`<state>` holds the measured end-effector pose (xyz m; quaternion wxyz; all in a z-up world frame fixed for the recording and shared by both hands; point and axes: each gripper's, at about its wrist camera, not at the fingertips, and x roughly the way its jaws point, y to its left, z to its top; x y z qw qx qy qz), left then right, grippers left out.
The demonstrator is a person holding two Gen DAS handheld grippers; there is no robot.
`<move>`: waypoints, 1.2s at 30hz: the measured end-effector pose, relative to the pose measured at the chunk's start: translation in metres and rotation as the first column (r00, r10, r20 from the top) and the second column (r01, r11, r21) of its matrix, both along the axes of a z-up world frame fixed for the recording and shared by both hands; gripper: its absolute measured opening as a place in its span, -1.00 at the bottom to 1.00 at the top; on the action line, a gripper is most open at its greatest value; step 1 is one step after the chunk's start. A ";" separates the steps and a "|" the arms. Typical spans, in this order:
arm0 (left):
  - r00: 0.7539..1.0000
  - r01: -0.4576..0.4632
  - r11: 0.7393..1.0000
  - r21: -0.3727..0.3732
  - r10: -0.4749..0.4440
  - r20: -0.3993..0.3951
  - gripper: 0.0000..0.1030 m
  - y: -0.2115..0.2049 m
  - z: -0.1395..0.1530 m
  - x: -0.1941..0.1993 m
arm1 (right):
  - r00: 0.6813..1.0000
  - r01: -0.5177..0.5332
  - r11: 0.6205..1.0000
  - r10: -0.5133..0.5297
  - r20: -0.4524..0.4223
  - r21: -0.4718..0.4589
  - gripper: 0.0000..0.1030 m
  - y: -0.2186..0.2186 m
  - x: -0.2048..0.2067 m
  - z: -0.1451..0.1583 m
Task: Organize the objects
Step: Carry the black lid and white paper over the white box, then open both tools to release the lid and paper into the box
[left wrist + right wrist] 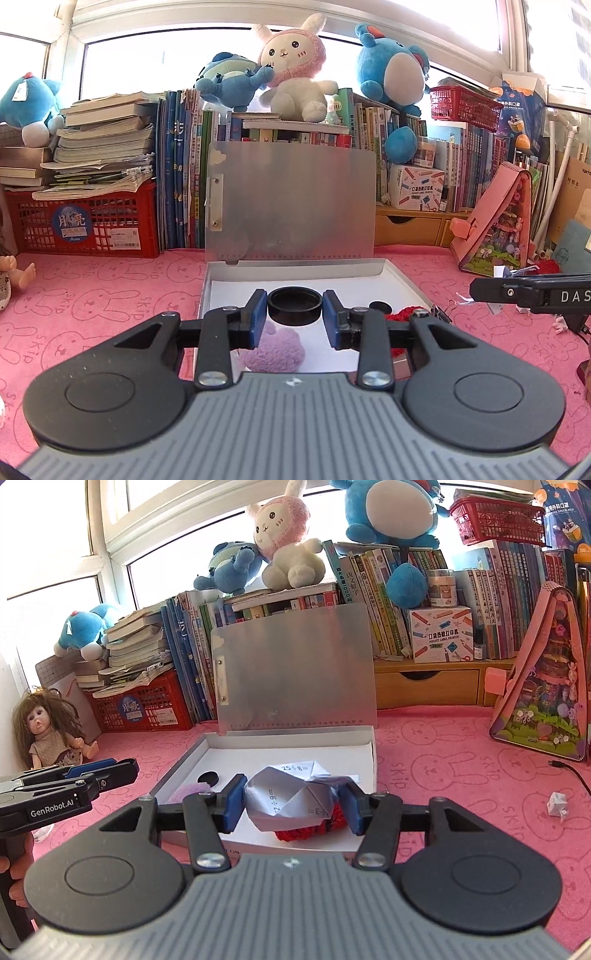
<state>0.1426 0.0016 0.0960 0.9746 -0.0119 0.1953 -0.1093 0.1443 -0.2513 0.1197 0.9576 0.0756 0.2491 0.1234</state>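
My left claw (294,315) grips a round black lid (294,306) between its blue pads, above an open white box (402,280). Below the lid lies a purple fluffy ball (280,349); a smaller black disc (379,306) and red knitting (400,315) sit to its right. My right claw (532,293) reaches in from the far right.

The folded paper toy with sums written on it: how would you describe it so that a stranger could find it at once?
Find the open white box on the pink bunny-print mat, before the bookshelf. Over its near right part, the folded paper toy sits between the right gripper jaws, above a red knitted piece. It alone is white and faceted, with division sums handwritten on it.
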 end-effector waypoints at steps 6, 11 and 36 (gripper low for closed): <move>0.999 -0.021 1.000 0.000 0.021 -0.030 -0.27 -0.002 0.006 0.056 | 0.999 0.038 0.999 -0.038 -0.015 0.000 0.13 0.000 0.041 0.006; 0.997 -0.018 0.999 -0.042 0.014 -0.081 -0.26 0.002 0.002 0.100 | 0.995 0.052 0.998 -0.050 -0.081 0.022 0.13 0.000 0.082 -0.002; 0.969 -0.048 0.993 0.105 0.071 -0.237 -0.26 0.000 -0.062 0.212 | 0.964 0.096 0.995 -0.089 -0.253 0.017 0.23 0.012 0.192 -0.073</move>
